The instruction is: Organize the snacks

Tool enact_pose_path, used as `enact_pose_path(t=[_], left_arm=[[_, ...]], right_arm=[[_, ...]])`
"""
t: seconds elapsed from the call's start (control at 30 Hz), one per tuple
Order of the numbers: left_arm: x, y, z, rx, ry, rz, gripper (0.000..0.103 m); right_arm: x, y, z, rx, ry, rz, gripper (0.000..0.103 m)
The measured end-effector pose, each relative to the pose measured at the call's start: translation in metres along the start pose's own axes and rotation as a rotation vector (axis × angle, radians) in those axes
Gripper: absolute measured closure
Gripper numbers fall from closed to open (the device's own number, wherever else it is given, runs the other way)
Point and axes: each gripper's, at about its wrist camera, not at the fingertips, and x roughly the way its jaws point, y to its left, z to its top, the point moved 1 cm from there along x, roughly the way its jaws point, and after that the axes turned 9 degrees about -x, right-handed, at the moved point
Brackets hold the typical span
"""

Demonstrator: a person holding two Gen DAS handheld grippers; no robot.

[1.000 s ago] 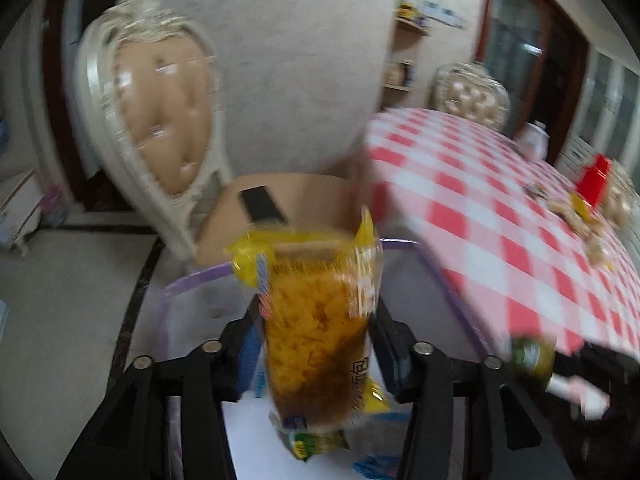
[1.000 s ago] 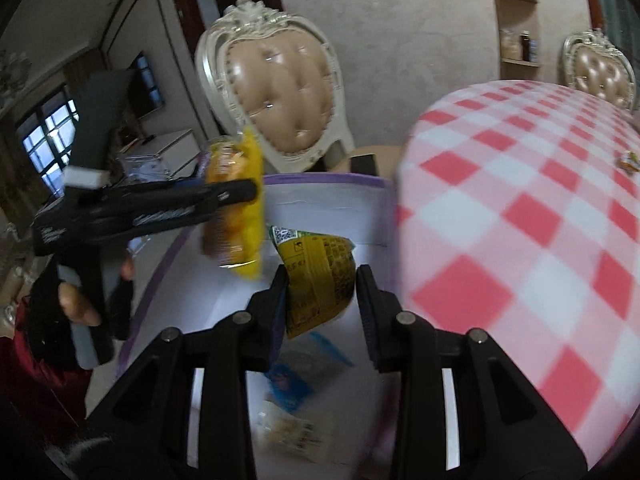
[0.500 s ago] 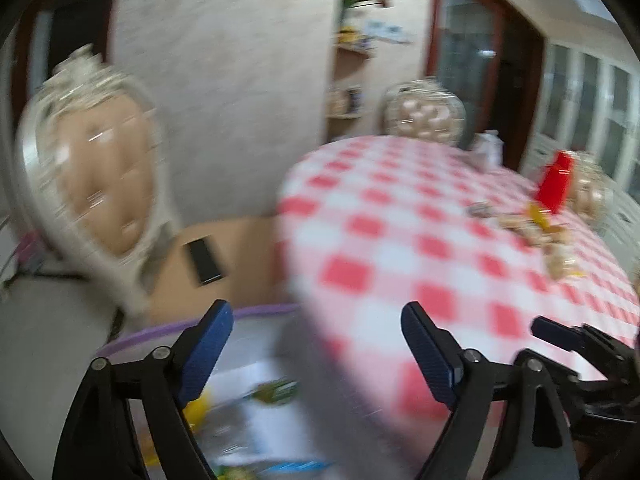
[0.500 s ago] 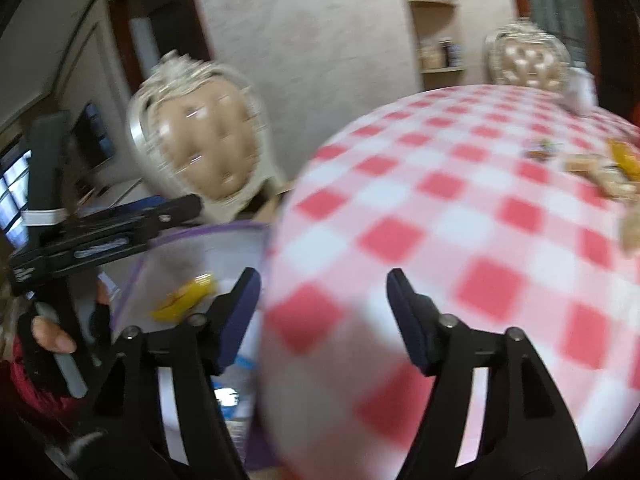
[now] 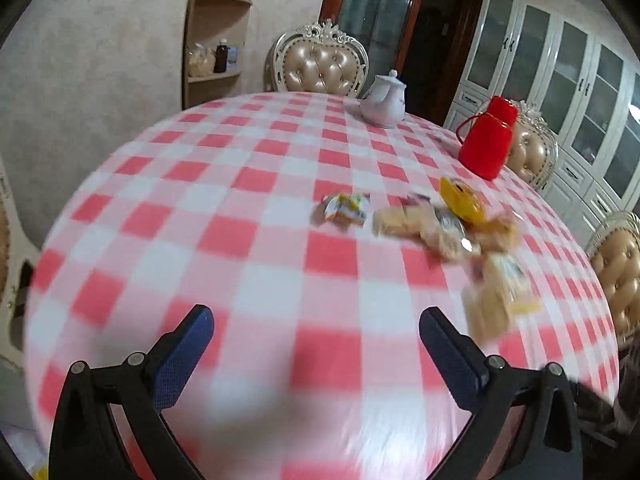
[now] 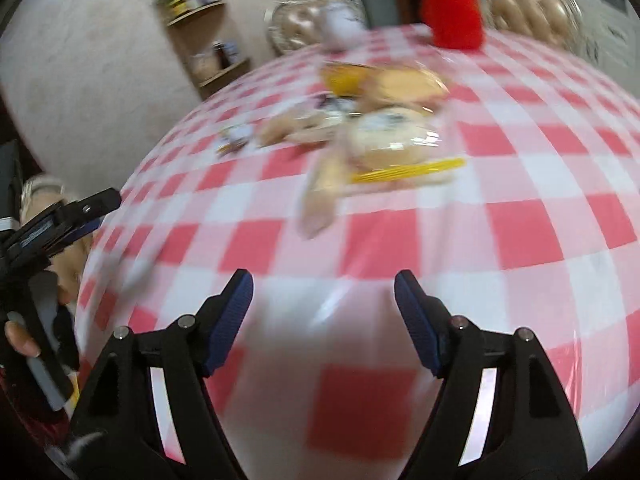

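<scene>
Several wrapped snacks lie in a loose pile [image 5: 444, 228] on the red-and-white checked table [image 5: 240, 208], with a small packet [image 5: 346, 208] a little to its left. My left gripper [image 5: 316, 330] hovers over the near table edge, well short of the pile, its jaws opening with nothing between them. In the right wrist view the same snack pile [image 6: 380, 120] lies ahead, a clear pack with a yellow strip [image 6: 400, 148] nearest. My right gripper [image 6: 323, 292] is over the cloth, jaws opening and empty. The left gripper's body [image 6: 48, 224] shows at that view's left edge, held by a hand.
A red thermos jug [image 5: 486, 140] and a white teapot [image 5: 384, 100] stand at the table's far side. Padded chairs [image 5: 320, 66] ring the table. A corner shelf [image 5: 216, 36] with jars and white cabinets [image 5: 560, 80] line the walls.
Both grippers let go of their snack packs over the purple-rimmed bin, opened, and swung right from the bin to above the checked table, facing the snack pile.
</scene>
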Motion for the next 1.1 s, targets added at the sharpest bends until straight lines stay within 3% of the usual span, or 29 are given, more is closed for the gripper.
enact_pose_path(t=[0.1, 0.23, 0.47, 0.67, 0.87, 1.1], left_arm=[[0.032, -0.004, 0.017, -0.042, 0.005, -0.010, 0.000], [0.062, -0.001, 0.030, -0.117, -0.012, -0.058, 0.000], [0.093, -0.010, 0.046, -0.069, -0.018, -0.110, 0.000], [0.113, -0.014, 0.061, 0.019, -0.024, -0.098, 0.000], [0.129, -0.025, 0.069, 0.108, -0.019, -0.068, 0.000], [0.159, -0.025, 0.082, 0.081, 0.074, -0.059, 0.000]], right_arm=[[0.013, 0.002, 0.016, -0.019, -0.003, 0.008, 0.029], [0.041, 0.016, 0.041, -0.050, 0.001, 0.020, 0.041], [0.081, 0.019, 0.057, -0.085, 0.040, -0.022, 0.064], [0.089, 0.027, 0.061, -0.131, 0.042, -0.075, 0.072], [0.087, 0.022, 0.062, -0.111, 0.032, -0.064, 0.075], [0.088, 0.025, 0.062, -0.120, 0.042, -0.062, 0.075]])
